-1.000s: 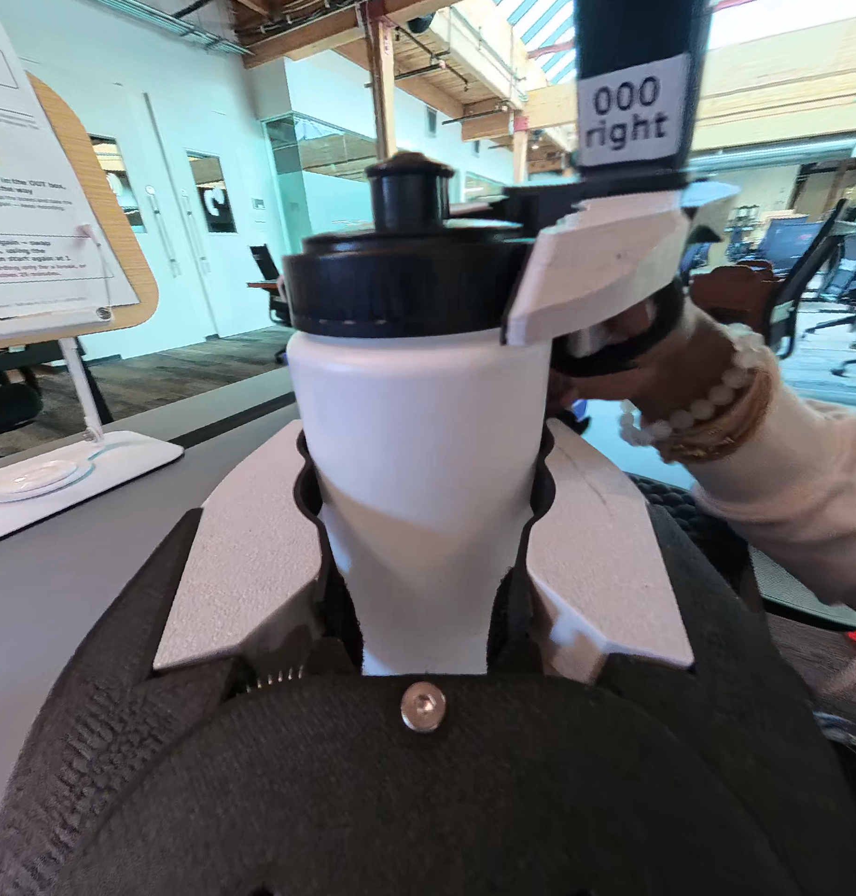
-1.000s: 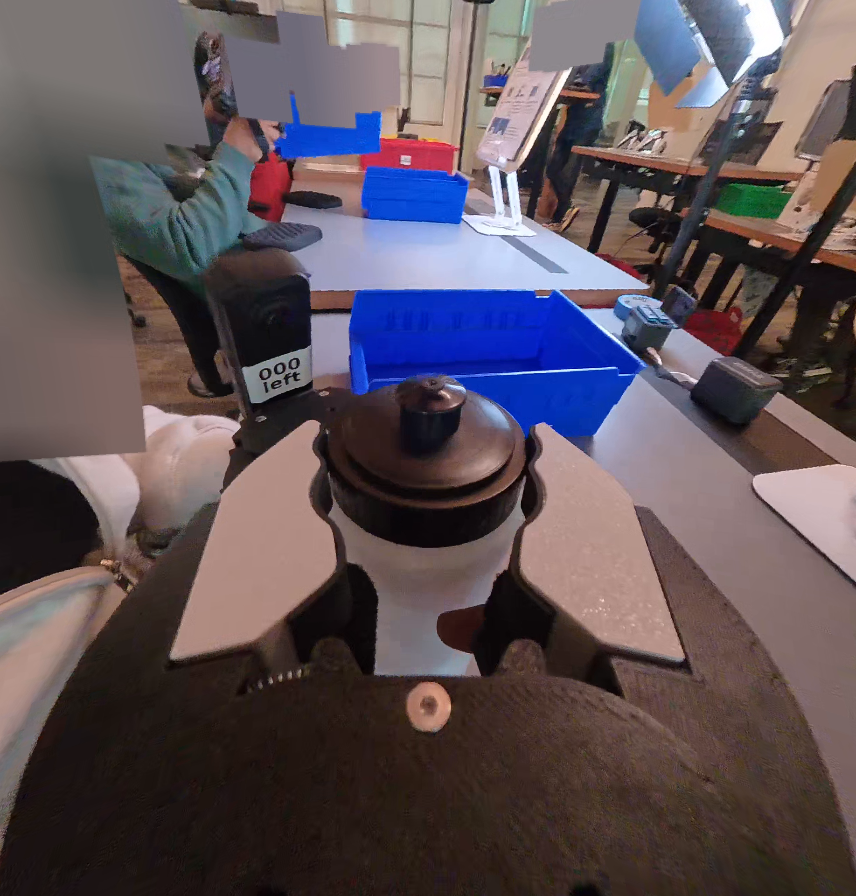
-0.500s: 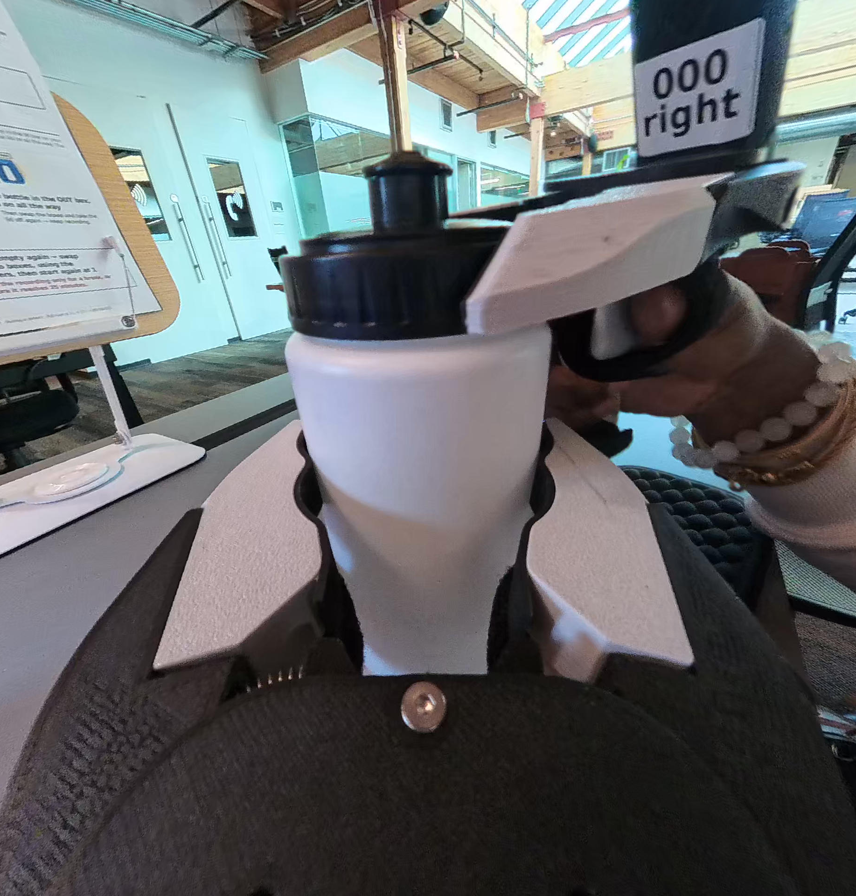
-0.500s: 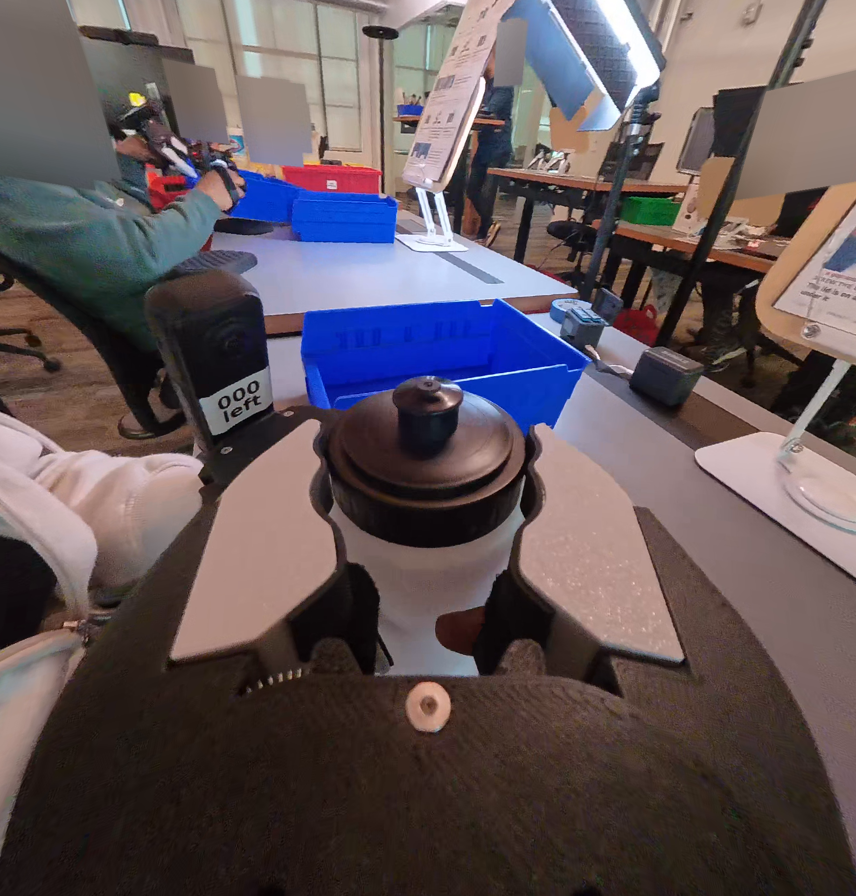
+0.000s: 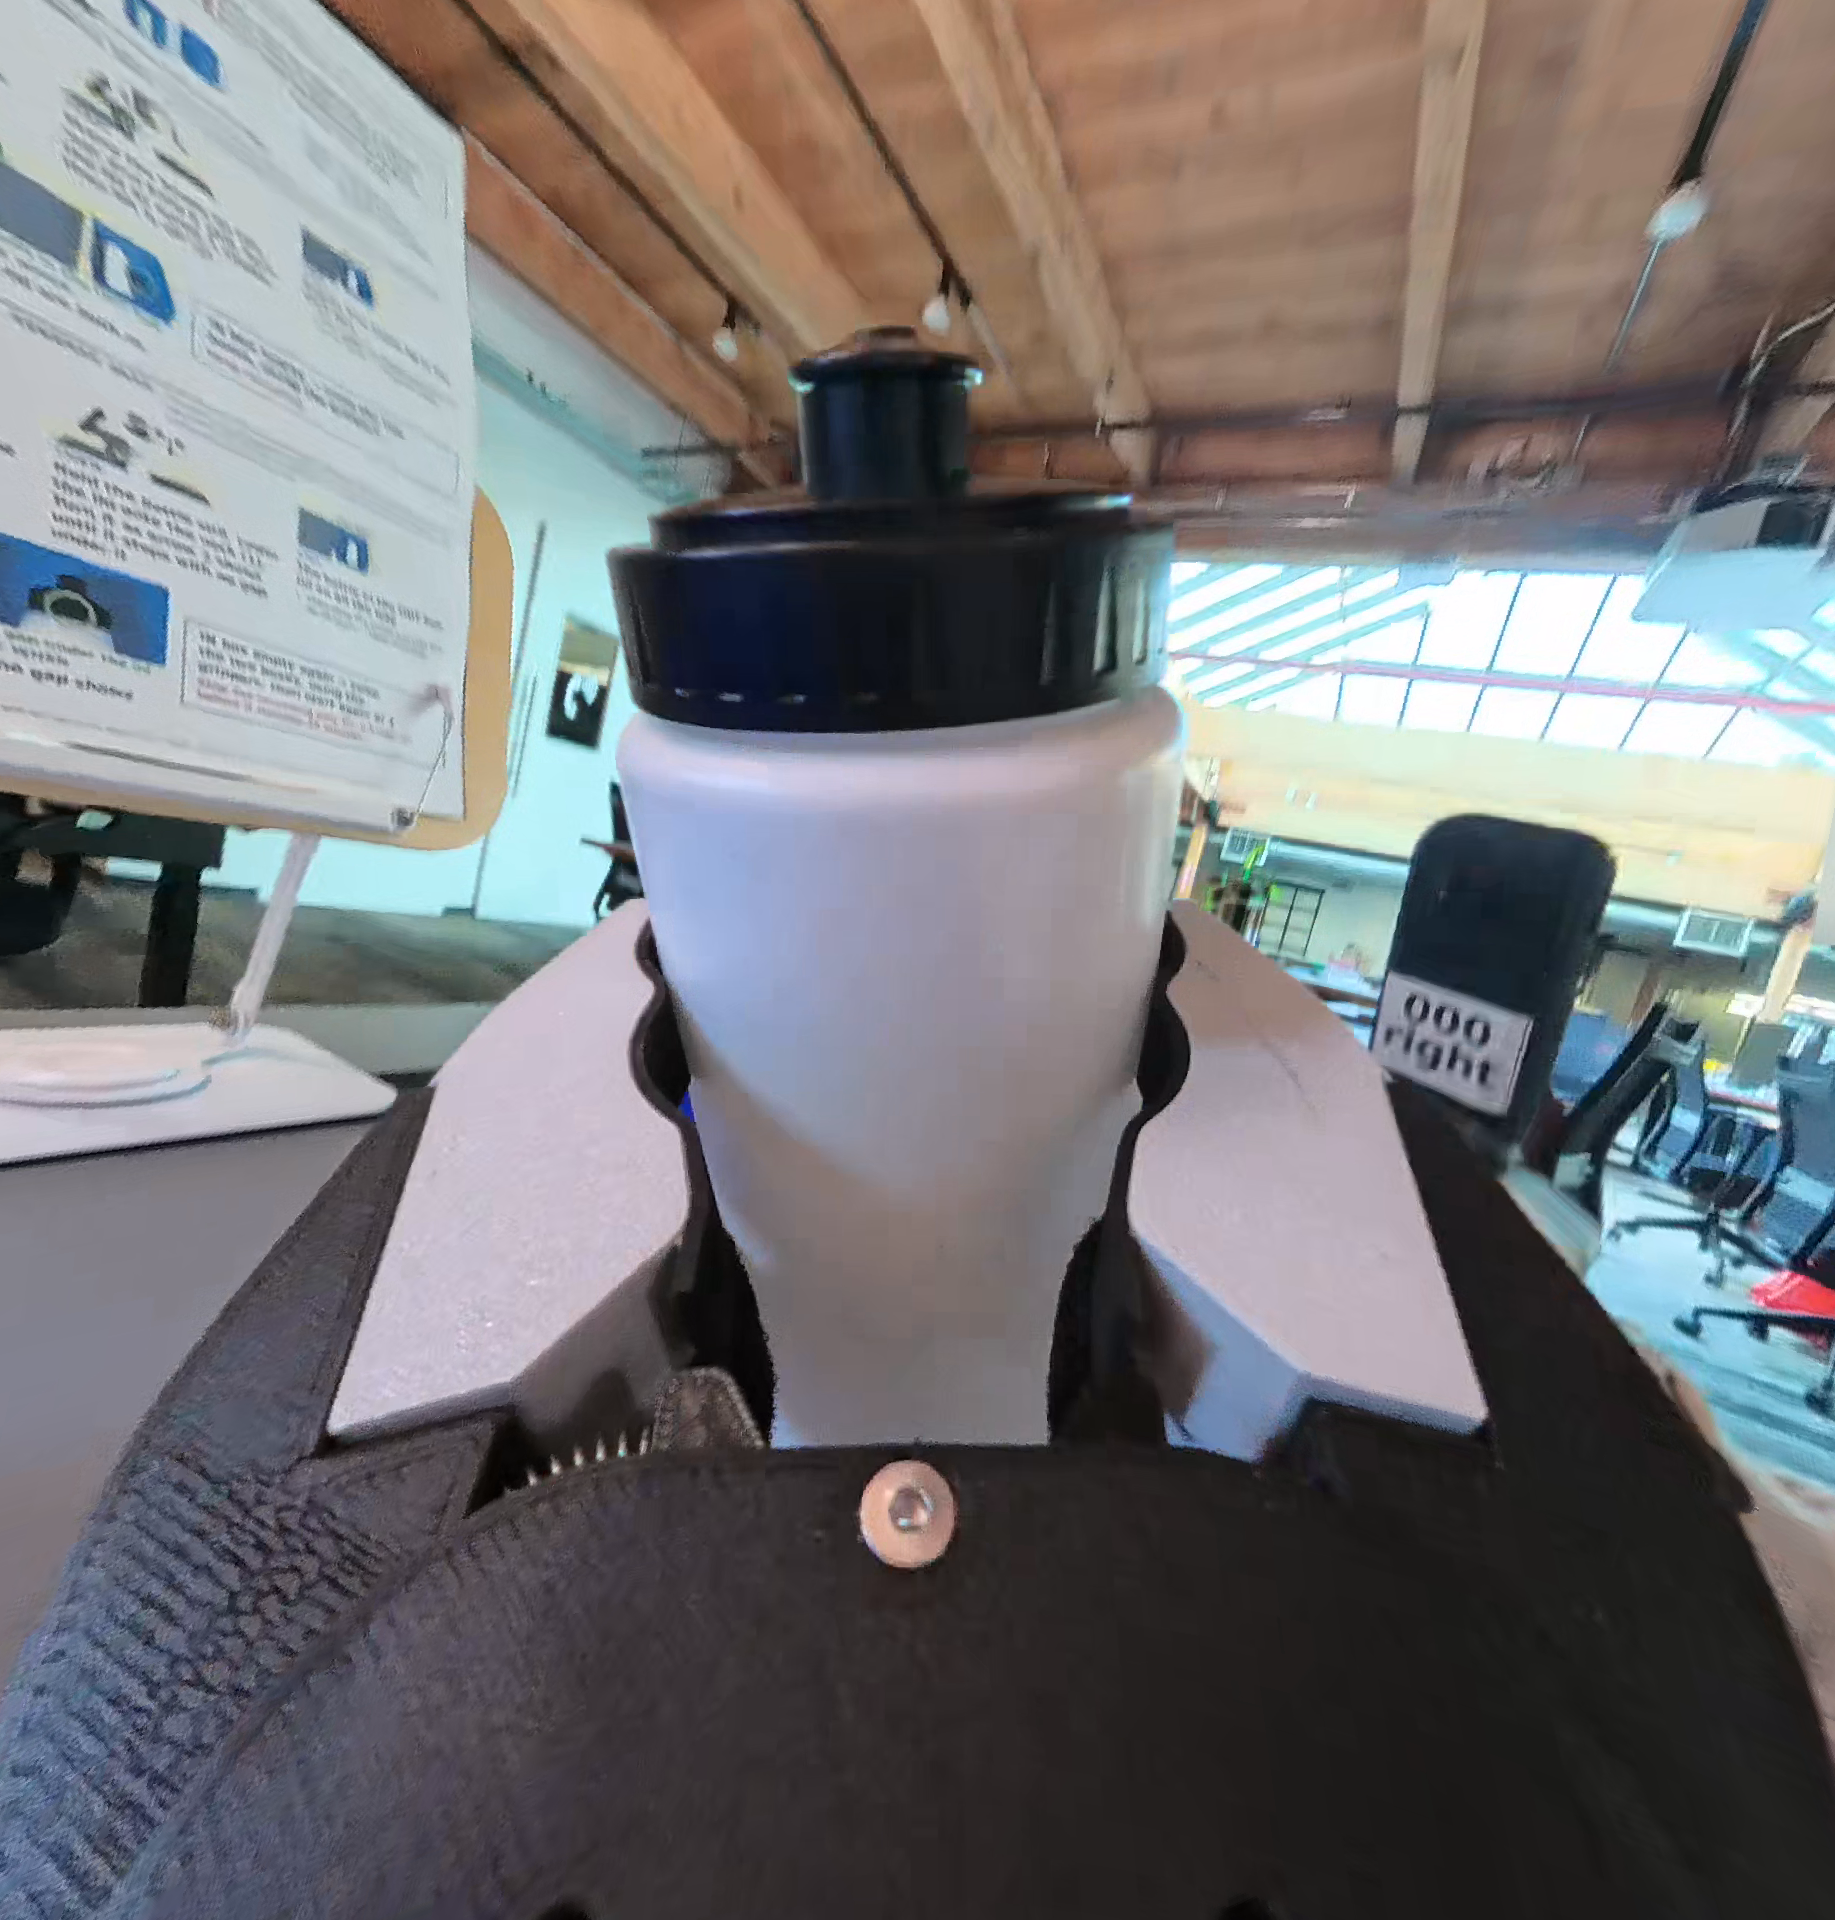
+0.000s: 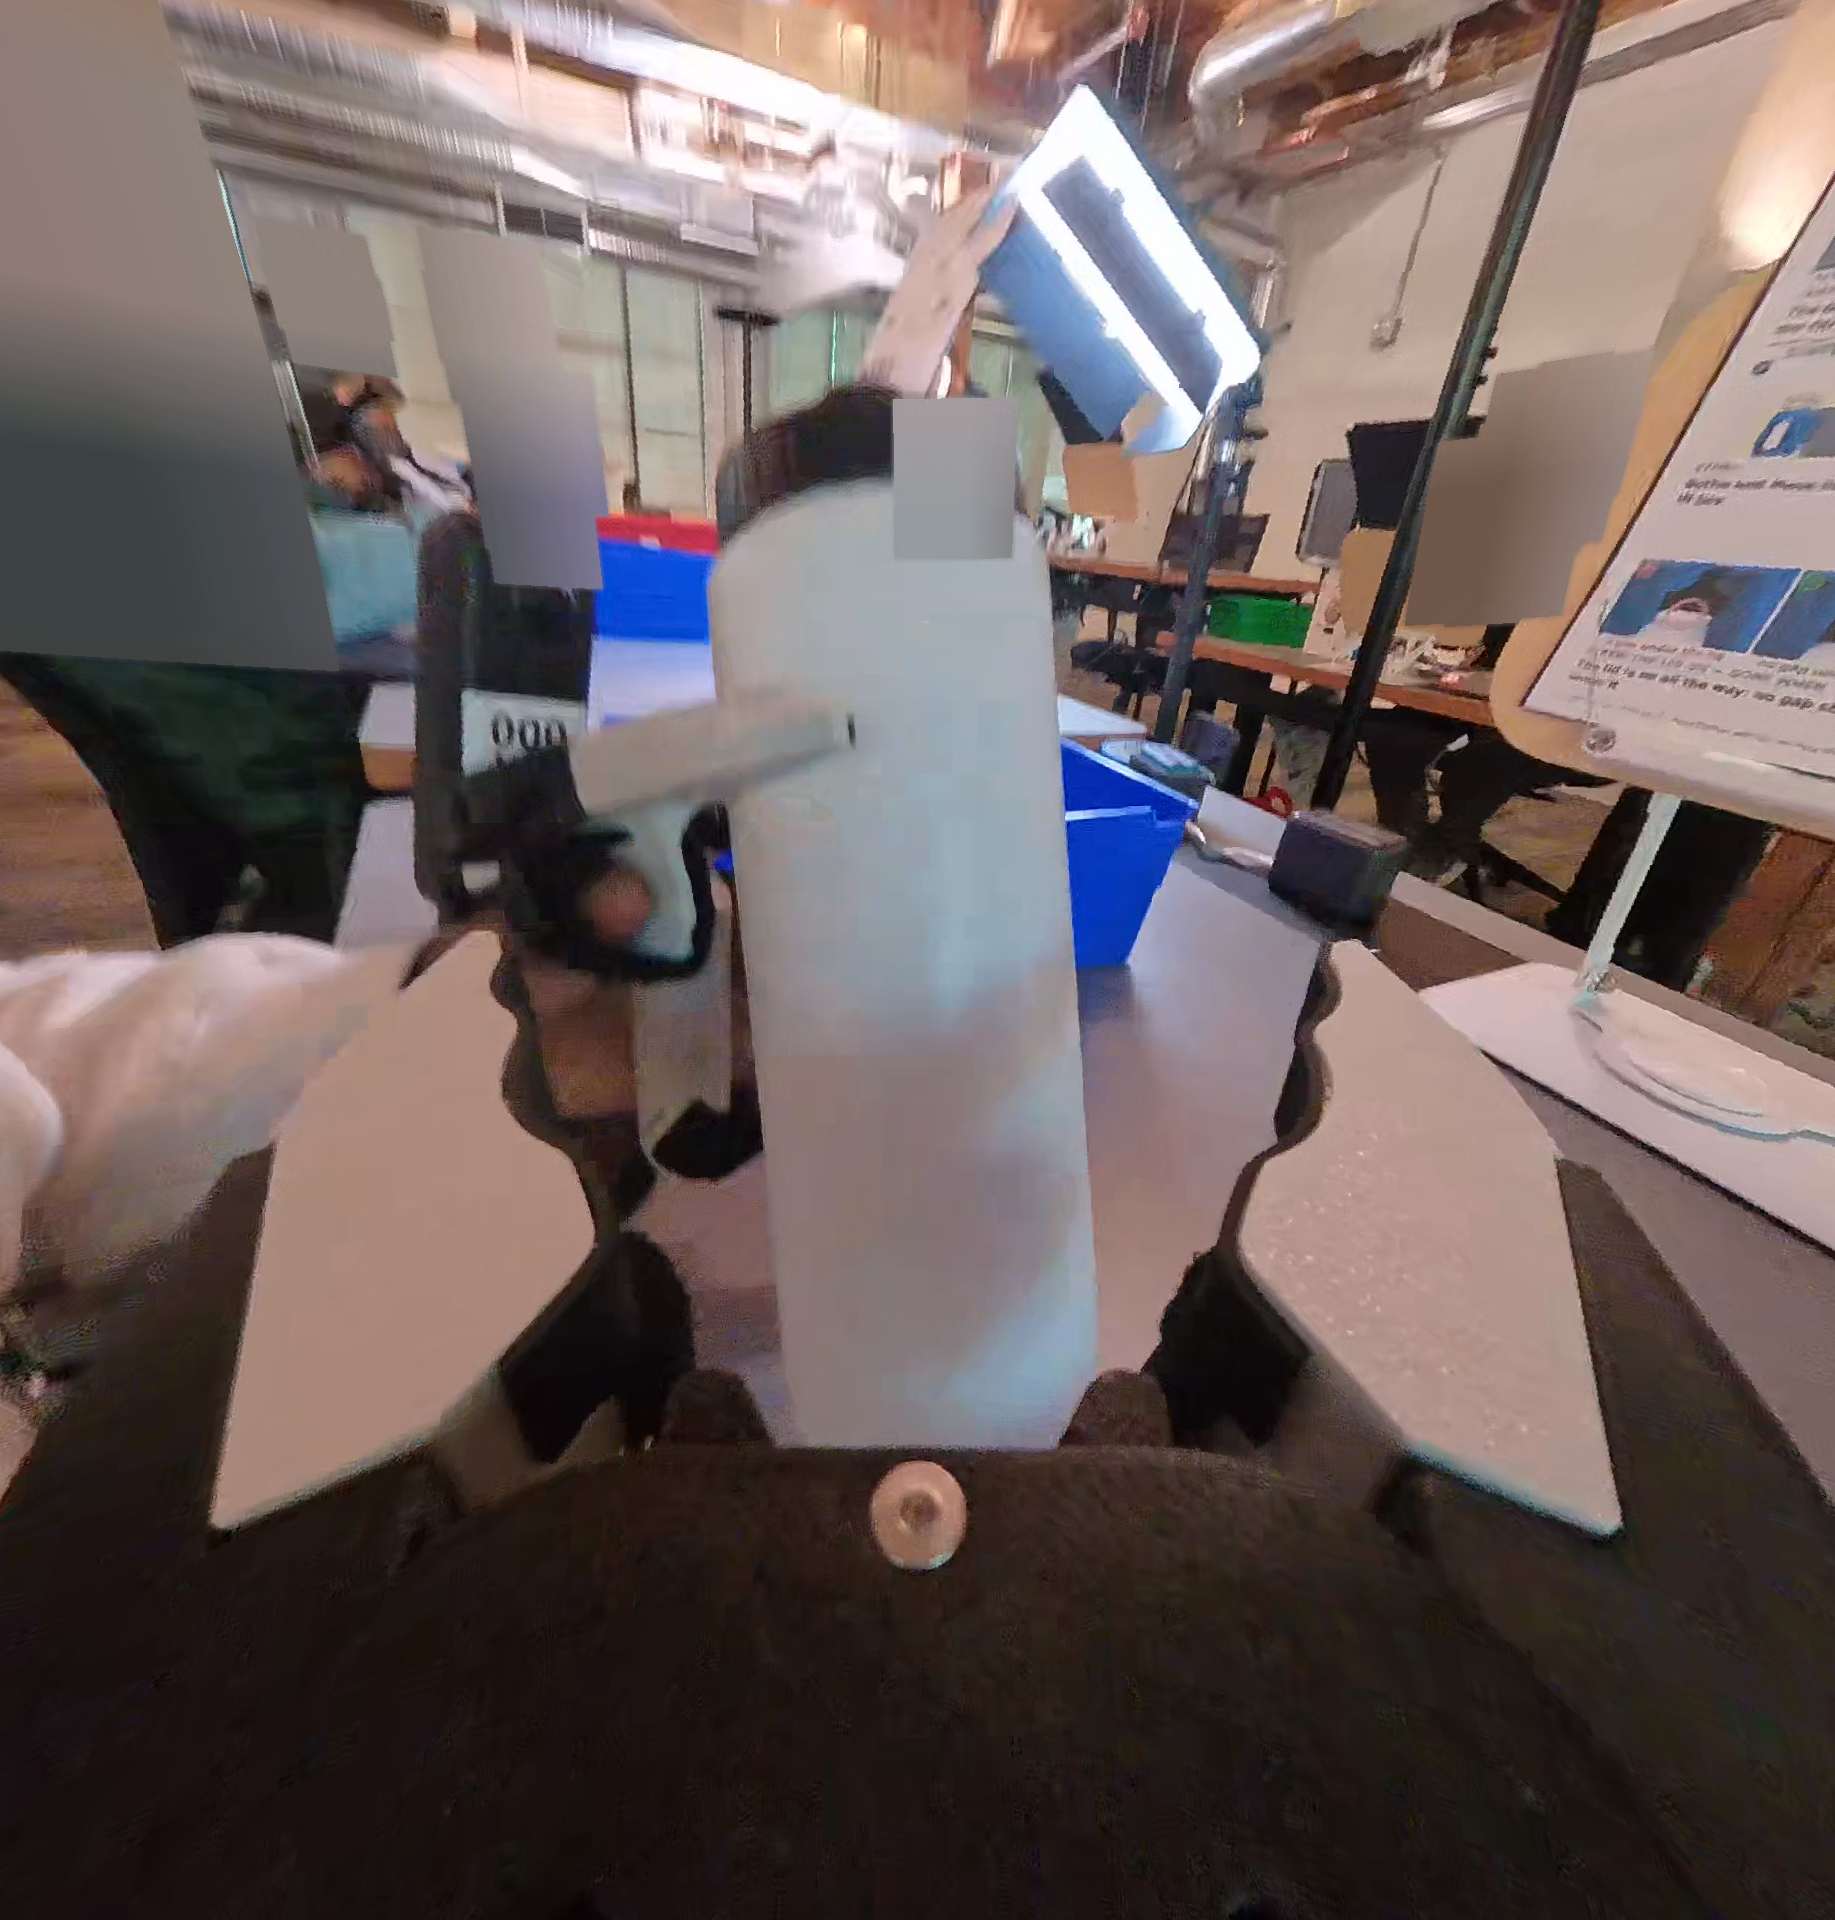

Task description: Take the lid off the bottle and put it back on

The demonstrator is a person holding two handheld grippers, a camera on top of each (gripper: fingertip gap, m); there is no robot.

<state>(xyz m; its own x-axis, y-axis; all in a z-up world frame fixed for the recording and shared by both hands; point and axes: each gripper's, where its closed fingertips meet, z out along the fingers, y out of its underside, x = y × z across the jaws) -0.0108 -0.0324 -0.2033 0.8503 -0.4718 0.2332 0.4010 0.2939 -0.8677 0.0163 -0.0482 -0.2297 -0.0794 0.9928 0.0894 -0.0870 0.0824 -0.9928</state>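
Grey bench below, the left claw clamps the white bottle, black lid seated; the right claw gapes empty. Which stage, I can't tell.

Left gripper: two pale grey, grainy, wedge-shaped fingers with black scalloped rubber inner edges, set on a black textured body. A silver hex screw sits at the body's centre, and small metal gear teeth show just left of that screw. Right gripper: the same grey fingers, black body and central silver screw. Its black upright block bears a white label. A white fleecy sleeve shows left of the right gripper's screw.
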